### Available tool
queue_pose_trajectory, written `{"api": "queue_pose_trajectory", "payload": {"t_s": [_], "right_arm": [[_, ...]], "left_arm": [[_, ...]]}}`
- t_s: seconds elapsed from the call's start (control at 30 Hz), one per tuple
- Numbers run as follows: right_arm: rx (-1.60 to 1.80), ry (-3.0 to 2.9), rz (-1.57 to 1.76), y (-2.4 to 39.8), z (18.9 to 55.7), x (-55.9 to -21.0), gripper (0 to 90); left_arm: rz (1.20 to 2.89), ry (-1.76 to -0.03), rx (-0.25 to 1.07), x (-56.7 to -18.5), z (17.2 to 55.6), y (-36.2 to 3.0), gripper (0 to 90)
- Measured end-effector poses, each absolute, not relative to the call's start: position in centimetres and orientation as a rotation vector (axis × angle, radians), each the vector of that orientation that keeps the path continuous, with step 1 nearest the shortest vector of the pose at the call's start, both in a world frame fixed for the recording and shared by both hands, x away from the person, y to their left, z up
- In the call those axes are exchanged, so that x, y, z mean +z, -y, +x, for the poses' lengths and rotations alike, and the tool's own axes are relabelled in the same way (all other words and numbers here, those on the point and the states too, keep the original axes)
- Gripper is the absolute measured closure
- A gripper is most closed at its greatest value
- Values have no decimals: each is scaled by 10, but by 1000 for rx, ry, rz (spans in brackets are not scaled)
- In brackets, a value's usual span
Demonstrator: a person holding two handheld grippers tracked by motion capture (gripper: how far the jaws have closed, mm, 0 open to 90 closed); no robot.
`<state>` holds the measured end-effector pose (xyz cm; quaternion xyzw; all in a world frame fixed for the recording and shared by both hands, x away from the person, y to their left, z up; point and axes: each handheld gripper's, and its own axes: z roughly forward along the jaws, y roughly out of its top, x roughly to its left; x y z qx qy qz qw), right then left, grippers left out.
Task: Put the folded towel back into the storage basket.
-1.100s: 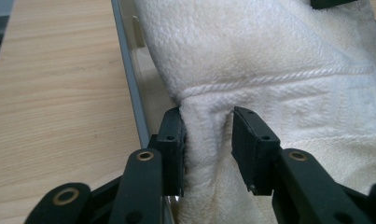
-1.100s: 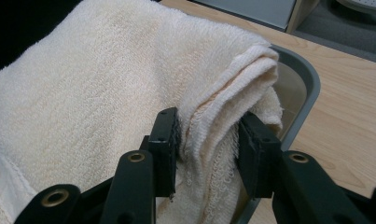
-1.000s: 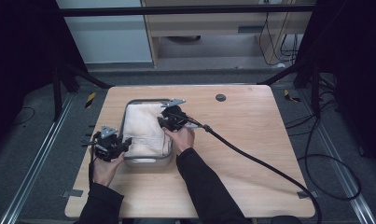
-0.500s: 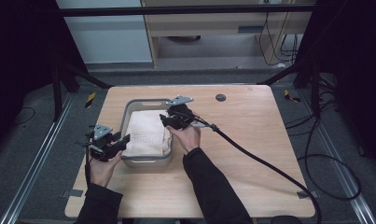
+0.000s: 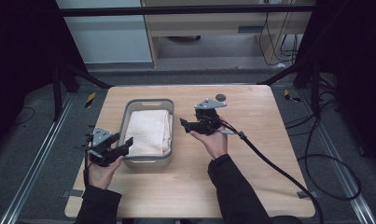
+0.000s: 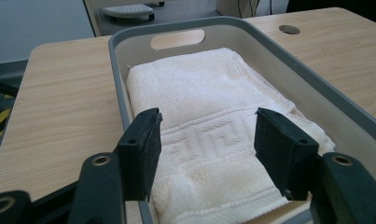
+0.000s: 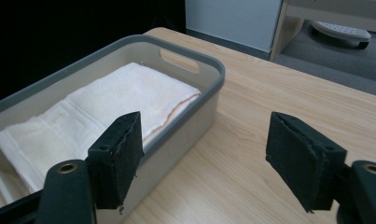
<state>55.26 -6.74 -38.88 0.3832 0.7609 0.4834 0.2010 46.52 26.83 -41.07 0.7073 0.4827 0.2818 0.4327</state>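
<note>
A folded cream towel (image 5: 149, 131) (image 6: 213, 126) (image 7: 97, 105) lies inside a grey tub (image 5: 148, 102) (image 6: 176, 25) (image 7: 209, 70) on the left half of the wooden table (image 5: 251, 158). My left gripper (image 5: 127, 142) (image 6: 204, 149) hovers at the tub's near left corner, open, its jaws framing the towel's near end without touching it. My right gripper (image 5: 184, 123) (image 7: 204, 158) is held just right of the tub over bare wood, open and empty, pointing left toward the tub wall.
A round dark cable hole (image 5: 220, 97) (image 6: 288, 29) sits in the table's far middle. The right gripper's thick cable (image 5: 279, 170) trails across the right of the table and over its edge. A shelf unit (image 5: 213, 28) stands beyond the table.
My right gripper has drawn back out of the tub, moving right to stand beside it. The left gripper has shifted slightly toward the tub's near corner. The towel stays in the tub.
</note>
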Motion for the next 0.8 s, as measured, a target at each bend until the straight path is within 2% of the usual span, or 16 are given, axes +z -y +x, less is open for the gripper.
{"api": "queue_pose_trajectory", "payload": {"t_s": [0.4, 0.8], "right_arm": [[1332, -2100, 1120, 142, 515, -405, 172], [1297, -2080, 1214, 207, 482, -435, 127]], "left_arm": [[1779, -1122, 701, -415, 450, -261, 329], [1807, -1057, 695, -421, 428, -257, 296]]}}
